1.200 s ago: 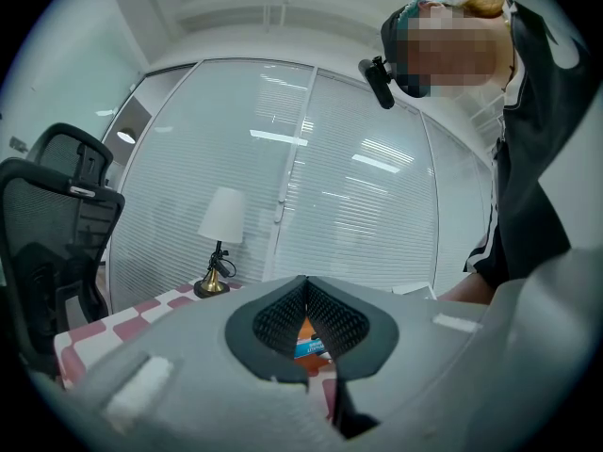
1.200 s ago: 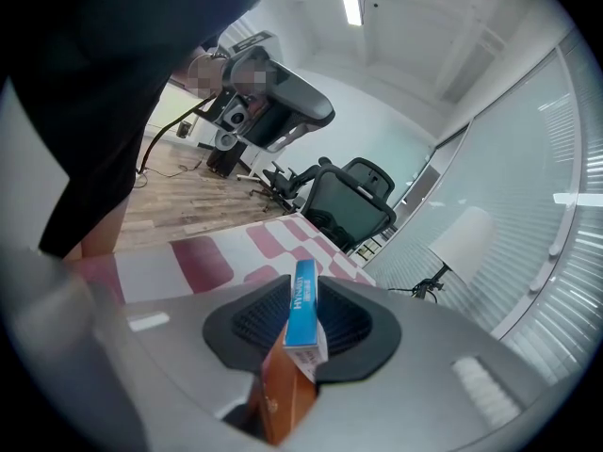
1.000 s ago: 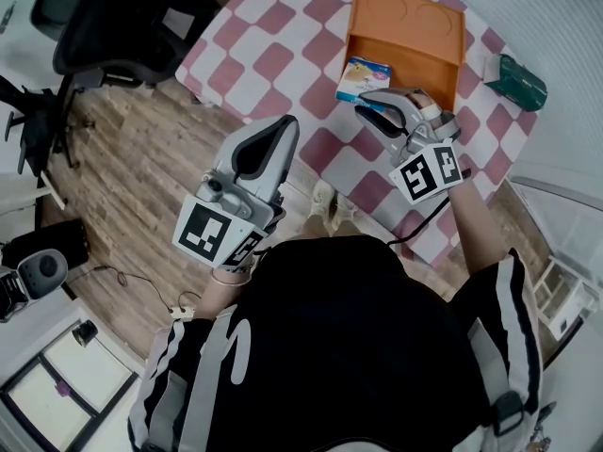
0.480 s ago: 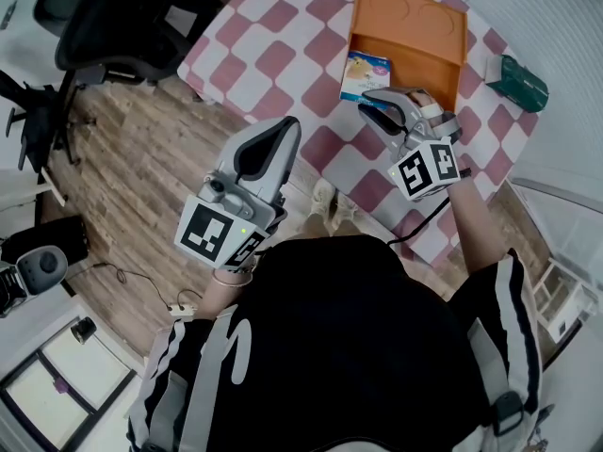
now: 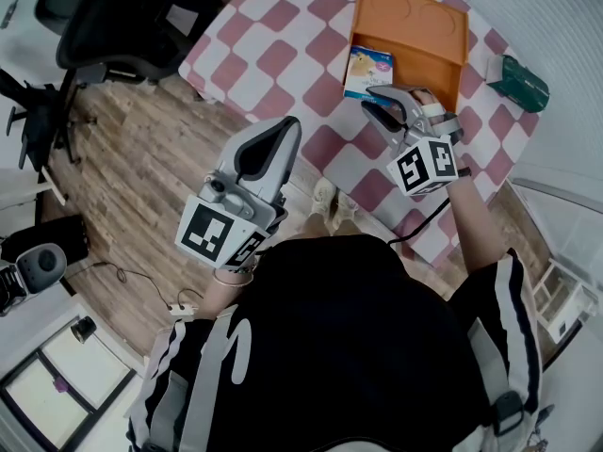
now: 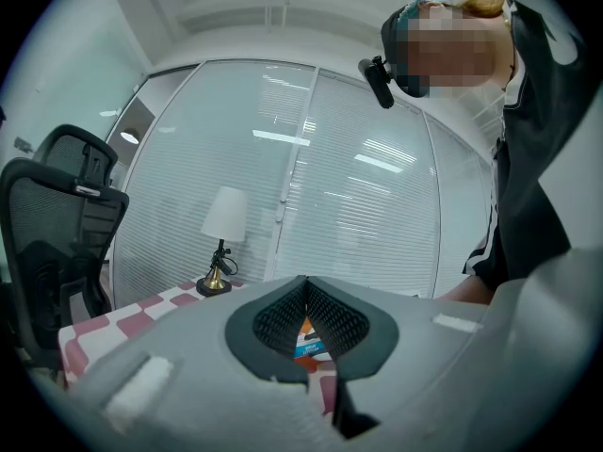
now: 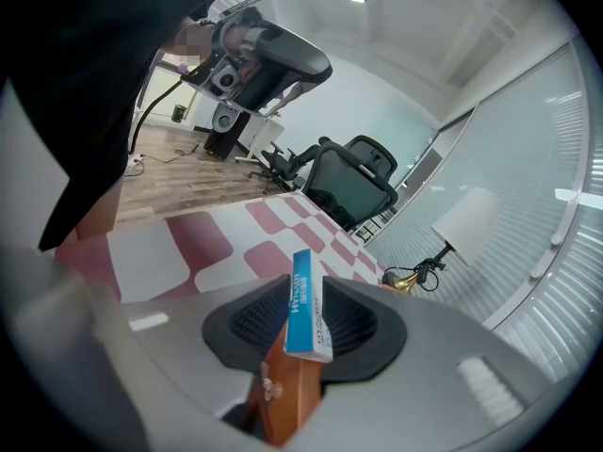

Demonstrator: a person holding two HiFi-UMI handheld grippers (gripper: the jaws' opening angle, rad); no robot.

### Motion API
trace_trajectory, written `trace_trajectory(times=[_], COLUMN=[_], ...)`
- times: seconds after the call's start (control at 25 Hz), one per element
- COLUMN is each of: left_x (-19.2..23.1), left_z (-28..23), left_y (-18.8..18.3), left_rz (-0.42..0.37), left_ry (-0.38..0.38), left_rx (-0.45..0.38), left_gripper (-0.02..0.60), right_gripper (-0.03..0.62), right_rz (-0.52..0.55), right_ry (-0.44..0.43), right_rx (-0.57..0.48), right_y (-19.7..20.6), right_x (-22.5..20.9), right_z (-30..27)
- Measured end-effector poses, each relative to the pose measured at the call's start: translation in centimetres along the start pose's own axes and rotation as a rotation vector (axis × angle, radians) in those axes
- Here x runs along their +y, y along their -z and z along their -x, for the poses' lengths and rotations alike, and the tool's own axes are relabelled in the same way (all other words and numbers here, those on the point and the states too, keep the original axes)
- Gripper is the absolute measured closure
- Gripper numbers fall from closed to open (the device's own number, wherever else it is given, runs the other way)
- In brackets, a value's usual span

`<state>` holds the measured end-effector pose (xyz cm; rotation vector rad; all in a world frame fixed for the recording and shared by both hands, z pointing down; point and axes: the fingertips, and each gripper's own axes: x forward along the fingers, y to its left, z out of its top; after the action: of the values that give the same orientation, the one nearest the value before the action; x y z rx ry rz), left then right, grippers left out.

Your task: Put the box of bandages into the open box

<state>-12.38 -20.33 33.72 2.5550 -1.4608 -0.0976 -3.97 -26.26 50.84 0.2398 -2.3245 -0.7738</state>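
Note:
The box of bandages [image 5: 367, 69], white and blue, stands on edge at the near left rim of the orange open box [image 5: 415, 26]. My right gripper [image 5: 384, 102] has its pads on the box's lower end, and its jaws are opening. In the right gripper view the box of bandages [image 7: 306, 311] rises upright between the dark pads of my right gripper [image 7: 303, 292], just above the orange box's wall [image 7: 287, 398]. My left gripper [image 5: 281, 128] hangs shut off the table's near edge, holding nothing. Through the slit below the closed tips of my left gripper [image 6: 306, 285], a sliver of the bandage box [image 6: 307, 348] shows.
The red-and-white checkered table [image 5: 273, 55] carries a dark green object [image 5: 516, 81] at the far right. A black office chair [image 5: 122, 17] stands on the wood floor to the left. A small white-shaded lamp [image 6: 221, 243] sits at a table corner.
My right gripper has carried the bandage box a little farther up and onto the orange box's near rim. The left gripper has stayed where it was.

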Motion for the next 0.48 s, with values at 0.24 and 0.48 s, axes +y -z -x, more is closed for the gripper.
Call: trace_trajectory(times=[0.24,0.48], left_x=[0.16,0.23], left_z=[0.06,-0.04], left_y=[0.01,-0.07], left_rz=[0.002,0.001], left_ry=[0.0,0.003], left_rx=[0.002,0.001], left_gripper=[0.58,0.581], right_gripper=[0.507,0.497], right_rz=[-0.016,-0.024], right_ry=[0.007,0.013], right_rx=[0.021,0.033], right_y=[0.52,0.82], right_x=[-0.21,-0.33], right_z=[-0.34,-0.51])
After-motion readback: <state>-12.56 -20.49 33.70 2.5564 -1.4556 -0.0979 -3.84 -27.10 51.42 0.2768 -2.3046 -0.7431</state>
